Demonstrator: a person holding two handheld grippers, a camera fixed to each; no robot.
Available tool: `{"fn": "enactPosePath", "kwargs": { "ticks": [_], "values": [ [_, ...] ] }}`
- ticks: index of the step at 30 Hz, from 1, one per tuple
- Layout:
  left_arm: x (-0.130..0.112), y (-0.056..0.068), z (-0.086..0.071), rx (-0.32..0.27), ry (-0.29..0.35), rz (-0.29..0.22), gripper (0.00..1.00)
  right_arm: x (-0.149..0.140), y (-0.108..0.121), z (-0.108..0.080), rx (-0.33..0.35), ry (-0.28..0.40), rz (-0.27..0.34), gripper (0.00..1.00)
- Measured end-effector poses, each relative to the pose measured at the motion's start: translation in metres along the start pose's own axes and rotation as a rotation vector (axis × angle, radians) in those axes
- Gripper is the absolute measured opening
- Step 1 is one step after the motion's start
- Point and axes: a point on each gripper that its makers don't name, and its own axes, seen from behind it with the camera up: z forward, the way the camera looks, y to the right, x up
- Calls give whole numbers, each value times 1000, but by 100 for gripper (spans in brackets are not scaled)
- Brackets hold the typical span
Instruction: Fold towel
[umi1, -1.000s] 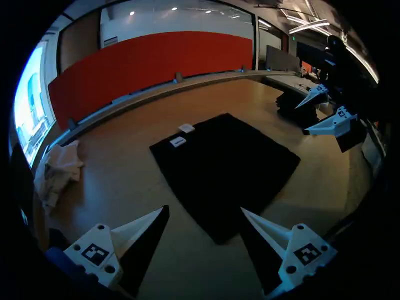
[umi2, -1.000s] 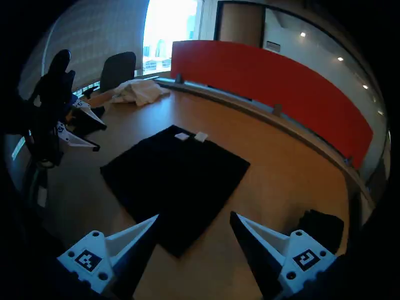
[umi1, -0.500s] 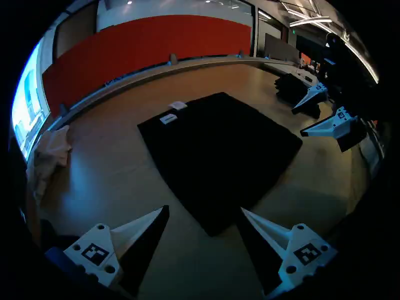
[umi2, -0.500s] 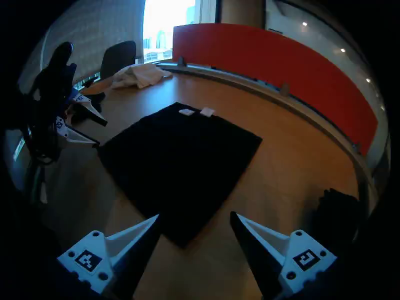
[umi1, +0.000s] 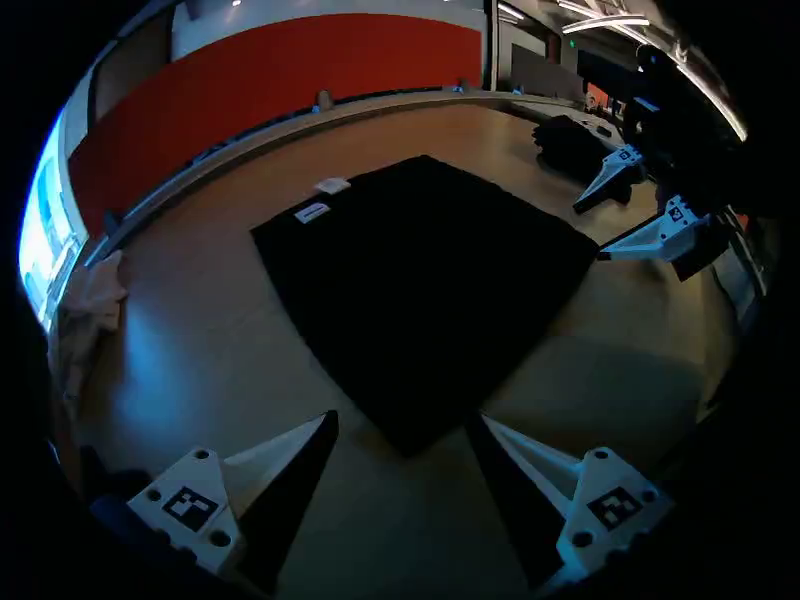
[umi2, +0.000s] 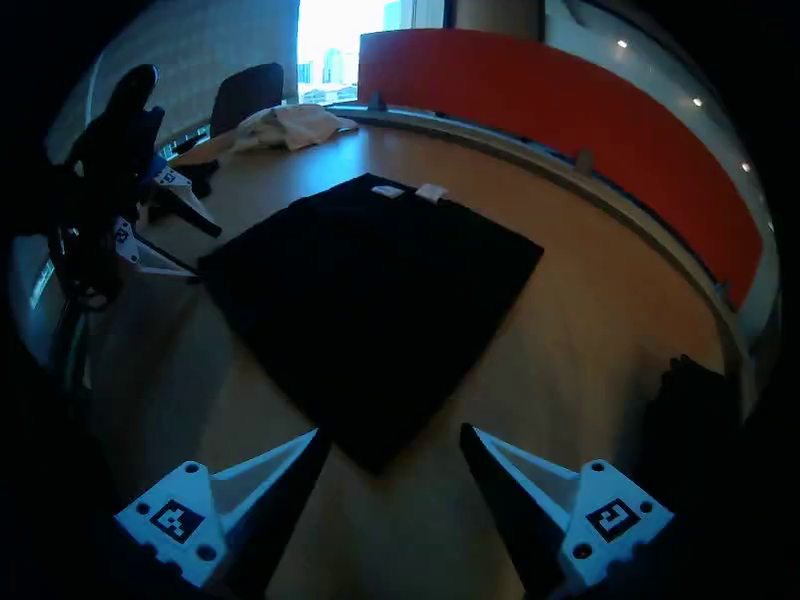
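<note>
1. Towel (umi1: 430, 280): black, spread flat in one layer on the wood table (umi1: 200, 330), no fold in it yet. Two small white tags (umi1: 312, 212) sit at its far edge, so the tagged side lies away from the person and the plain near edge is the one to lift.
2. Left gripper (umi1: 402, 418): tongs spread wide, nothing between them. One towel corner points right into the gap, just ahead of the tips. Prob. lined up that way so one push fwd puts a finger each side of the corner.
3. Right gripper (umi2: 390, 430): same setup, fingers apart and empty, with its own towel corner centred in the gap, close to the tips but not gripped.
4. Each gripper also appears farther off in the other's view, at the neighbouring corner. So the pair brackets one edge of the towel, which suits lifting that edge evenly and carrying it over to the tagged side.
5. Stage: approach, pre-grasp. Can't tell if the tips touch the table or hover just above.
6. Risk: thin flat cloth, so the lower finger may slide over it, not under.
7. Other stuff is well clear of the work area: a beige cloth heap (umi2: 290, 125) at the far table end and a dark pile (umi1: 565, 140) off to the side.
</note>
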Motion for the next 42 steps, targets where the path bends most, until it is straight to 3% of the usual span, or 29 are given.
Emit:
{"fn": "enactPosePath", "kwargs": {
  "ticks": [3, 12, 22, 31, 36, 42],
  "values": [
    [-1, 1, 1, -5, -3, -3, 94, -1, 0, 1, 1, -2, -3, 97],
    [-2, 2, 1, -8, -7, -33, 91, -6, -6, 5, 32, -20, 1, 76],
    [-2, 5, 1, -2, -11, -39, 80, -8, -11, 5, 58, -17, 5, 60],
    [-2, 2, 0, 5, -22, -53, 66, -8, -10, 4, 63, -22, 8, 36],
    [-3, 1, 0, 6, -30, -54, 55, -8, -11, 4, 59, -23, 17, 31],
    [-3, 2, -1, 5, -37, -47, 48, -8, -13, 4, 63, -24, 18, 26]
  ]
}}
